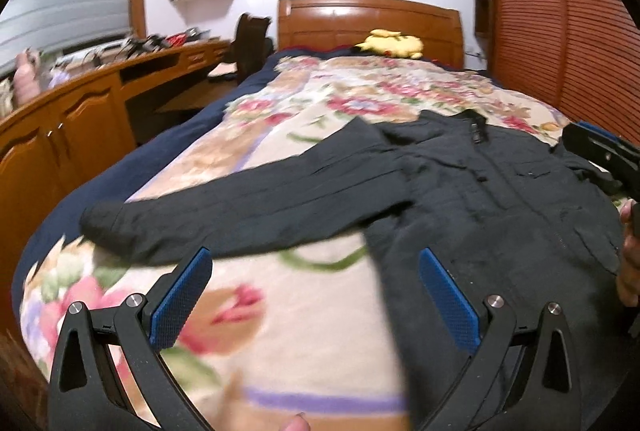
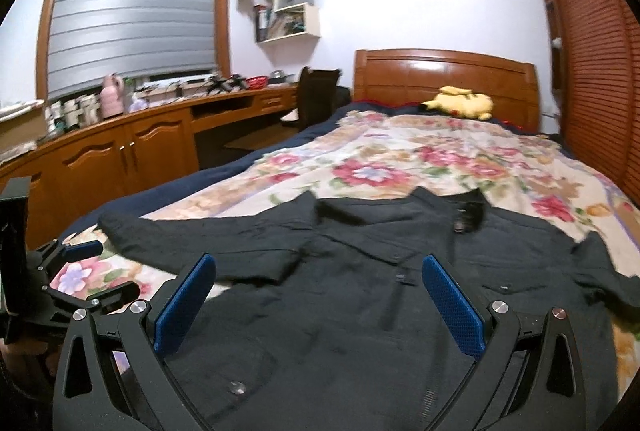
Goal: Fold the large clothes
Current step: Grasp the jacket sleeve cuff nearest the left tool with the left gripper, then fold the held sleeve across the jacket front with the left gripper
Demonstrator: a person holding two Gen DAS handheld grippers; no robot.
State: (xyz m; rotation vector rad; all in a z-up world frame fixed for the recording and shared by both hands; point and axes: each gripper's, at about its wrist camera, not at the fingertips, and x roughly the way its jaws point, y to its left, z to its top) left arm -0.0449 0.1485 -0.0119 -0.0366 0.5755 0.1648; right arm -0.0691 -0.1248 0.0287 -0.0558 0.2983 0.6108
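A large black jacket lies spread face up on the floral bedspread, one sleeve stretched out to the left. My left gripper hangs open over the bedspread below that sleeve, nothing between its blue pads. In the right wrist view the same jacket fills the foreground, collar toward the headboard. My right gripper is open above the jacket's chest, holding nothing. The left gripper shows at the left edge there, and the right gripper shows at the far right of the left wrist view.
A yellow plush toy lies by the wooden headboard. A long wooden desk with cabinets and a chair run along the bed's left side. Louvred wardrobe doors stand on the right. A person's hand is at the right edge.
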